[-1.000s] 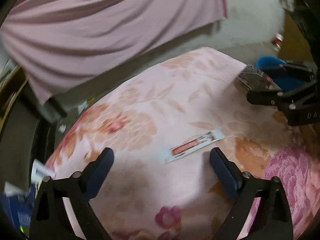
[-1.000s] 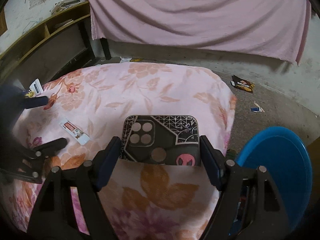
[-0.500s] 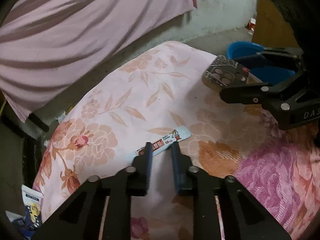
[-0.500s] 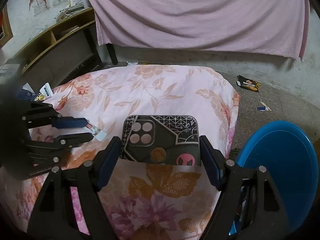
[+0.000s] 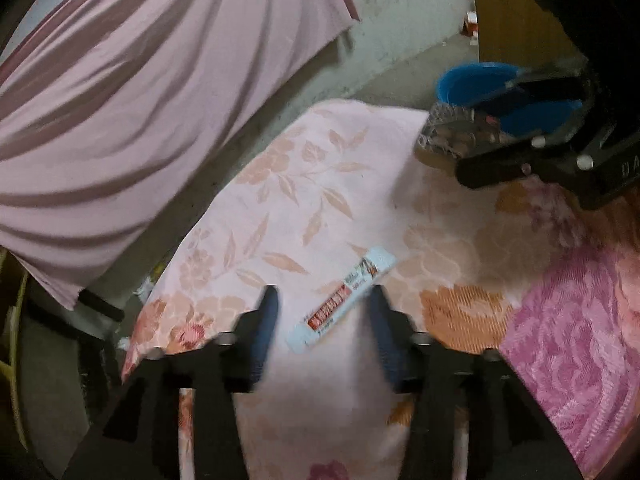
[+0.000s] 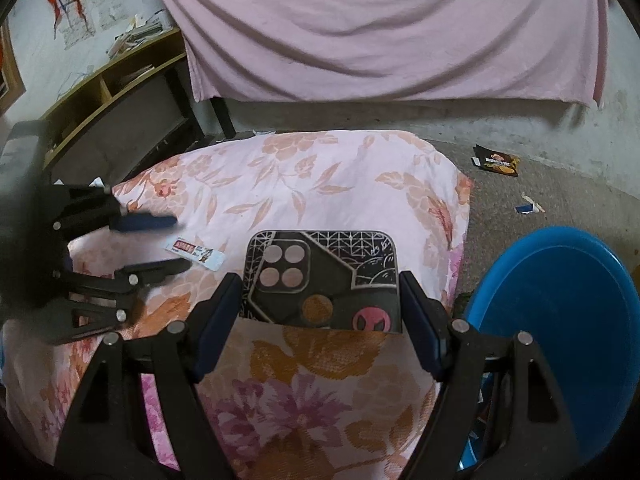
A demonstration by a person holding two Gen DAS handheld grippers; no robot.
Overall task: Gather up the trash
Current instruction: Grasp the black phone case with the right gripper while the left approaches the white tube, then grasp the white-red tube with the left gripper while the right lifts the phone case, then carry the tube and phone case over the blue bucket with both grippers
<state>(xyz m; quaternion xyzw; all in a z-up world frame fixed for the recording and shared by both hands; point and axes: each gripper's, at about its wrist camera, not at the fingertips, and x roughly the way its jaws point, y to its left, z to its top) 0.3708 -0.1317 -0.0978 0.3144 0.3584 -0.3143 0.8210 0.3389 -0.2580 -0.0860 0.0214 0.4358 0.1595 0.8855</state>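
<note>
A narrow light-blue wrapper (image 5: 344, 300) with red print lies flat on the floral bed cover (image 5: 320, 200). My left gripper (image 5: 323, 294) straddles it with its jaws opening. The blue pads (image 5: 266, 320) stand clear of the wrapper's sides. From the right wrist view the wrapper (image 6: 194, 254) sits between the left gripper's fingers (image 6: 180, 244). My right gripper (image 6: 319, 280) is shut on a black patterned phone case (image 6: 324, 280), gripped by its two long sides just above the cover. In the left wrist view that case (image 5: 448, 132) is in the right gripper (image 5: 472, 136) near the bed's far corner.
A blue basin (image 6: 560, 320) stands on the floor beside the bed's right edge. A black snack packet (image 6: 498, 160) and small scraps (image 6: 528, 206) lie on the concrete floor beyond. A pink sheet (image 6: 380, 28) hangs behind, and a wooden shelf (image 6: 120, 92) is at far left.
The left jaws went from wide to almost shut beside the wrapper, and now stand apart around it. The wrapper still lies on the cover. The right gripper keeps the phone case.
</note>
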